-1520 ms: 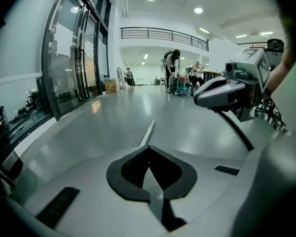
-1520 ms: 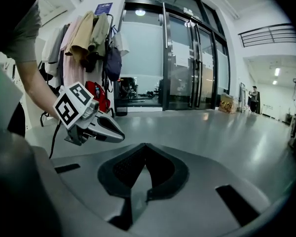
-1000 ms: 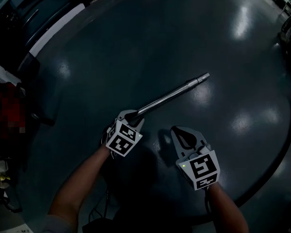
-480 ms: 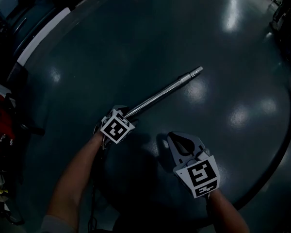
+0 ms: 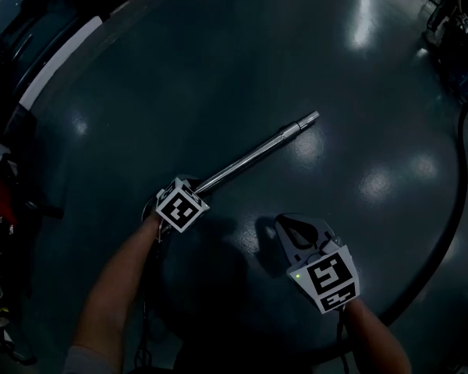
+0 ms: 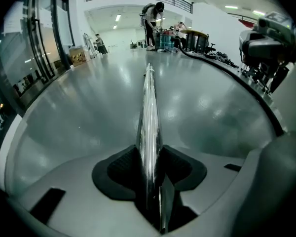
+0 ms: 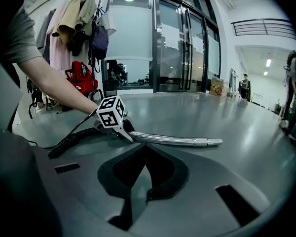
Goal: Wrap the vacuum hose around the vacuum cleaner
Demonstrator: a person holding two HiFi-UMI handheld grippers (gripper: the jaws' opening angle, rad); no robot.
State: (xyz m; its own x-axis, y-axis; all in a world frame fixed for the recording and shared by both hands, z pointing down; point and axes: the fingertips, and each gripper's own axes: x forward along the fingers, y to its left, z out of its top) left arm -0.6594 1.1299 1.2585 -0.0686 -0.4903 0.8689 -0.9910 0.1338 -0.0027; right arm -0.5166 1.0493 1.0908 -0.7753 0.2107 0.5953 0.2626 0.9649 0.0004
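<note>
Chrome wand tube lies on the dark glossy floor, far end pointing up-right. Left gripper is at its near end: jaws straddle the tube and have just been closing, pads beside it, not clearly clamped. Right gripper hovers to its right, jaws pressed together, nothing in them. Black hose arcs along the floor far right, well apart from both.

metal tube on floor, hose right (curving)
</note>
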